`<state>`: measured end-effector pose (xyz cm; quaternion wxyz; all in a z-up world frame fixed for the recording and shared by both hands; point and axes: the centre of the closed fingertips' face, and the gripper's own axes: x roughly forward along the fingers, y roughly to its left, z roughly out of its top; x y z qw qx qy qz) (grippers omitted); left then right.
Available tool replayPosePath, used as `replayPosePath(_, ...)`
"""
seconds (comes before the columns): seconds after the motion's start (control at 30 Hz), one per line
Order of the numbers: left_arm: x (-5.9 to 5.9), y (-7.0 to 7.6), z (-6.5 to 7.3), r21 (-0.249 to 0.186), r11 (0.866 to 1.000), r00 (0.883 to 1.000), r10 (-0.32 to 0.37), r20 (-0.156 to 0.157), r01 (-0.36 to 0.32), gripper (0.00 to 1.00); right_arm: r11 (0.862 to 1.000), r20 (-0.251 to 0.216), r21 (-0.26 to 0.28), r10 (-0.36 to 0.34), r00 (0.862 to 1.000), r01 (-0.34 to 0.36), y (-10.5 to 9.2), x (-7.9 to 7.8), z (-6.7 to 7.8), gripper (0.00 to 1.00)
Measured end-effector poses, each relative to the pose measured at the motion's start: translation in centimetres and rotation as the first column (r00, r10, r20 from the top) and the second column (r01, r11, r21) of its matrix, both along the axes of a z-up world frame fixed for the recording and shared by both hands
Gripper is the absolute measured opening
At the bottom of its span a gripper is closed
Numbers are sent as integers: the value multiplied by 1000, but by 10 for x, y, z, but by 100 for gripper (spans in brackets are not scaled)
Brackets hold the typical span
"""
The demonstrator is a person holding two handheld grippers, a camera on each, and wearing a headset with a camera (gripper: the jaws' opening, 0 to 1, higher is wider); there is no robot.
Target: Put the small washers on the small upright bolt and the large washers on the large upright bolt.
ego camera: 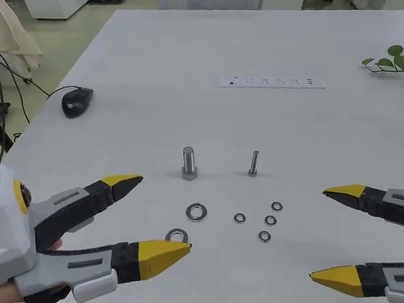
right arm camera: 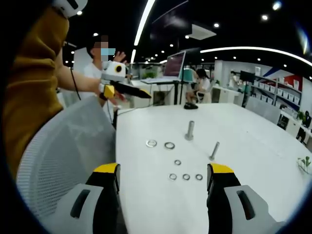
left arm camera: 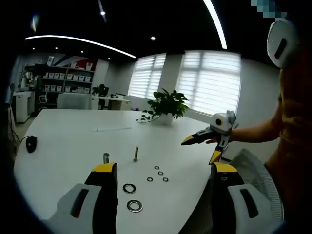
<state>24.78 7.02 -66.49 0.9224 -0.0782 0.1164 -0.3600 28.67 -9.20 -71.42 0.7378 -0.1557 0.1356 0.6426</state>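
Observation:
A large upright bolt (ego camera: 189, 163) and a thinner small bolt (ego camera: 254, 164) stand mid-table. In front of them lie two large washers (ego camera: 196, 212) (ego camera: 177, 235) and several small washers (ego camera: 270, 221). My left gripper (ego camera: 155, 216) hovers open at the lower left, its lower tip close over the nearer large washer. At the right my right gripper (ego camera: 321, 234) is open and holds nothing, apart from the small washers. The left gripper view shows the bolts (left arm camera: 106, 157) (left arm camera: 136, 153) and washers (left arm camera: 129, 188) beyond its open jaws. The right gripper view shows the same bolts (right arm camera: 189, 130) and washers (right arm camera: 186, 177).
A black mouse (ego camera: 77, 100) lies at the far left of the white table (ego camera: 158, 69), a white power strip (ego camera: 271, 82) at the back, and a plant sprig (ego camera: 394, 60) at the far right. A grey mesh chair (right arm camera: 58, 146) stands by the table edge.

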Motion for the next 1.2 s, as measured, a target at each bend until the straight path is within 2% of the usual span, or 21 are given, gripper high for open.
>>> replayPosePath(0.37, 0, 0, 3, -15, 1000, 1000, 4, 3, -4, 78, 1000, 6, 0, -2, 1000, 2, 1, 0, 1, 74)
replayPosePath(1.2, -2, 0, 6, -17, 1000, 1000, 0, 5, 0, 77, 1000, 9, 0, 6, 1000, -6, 3, -3, 4, 74)
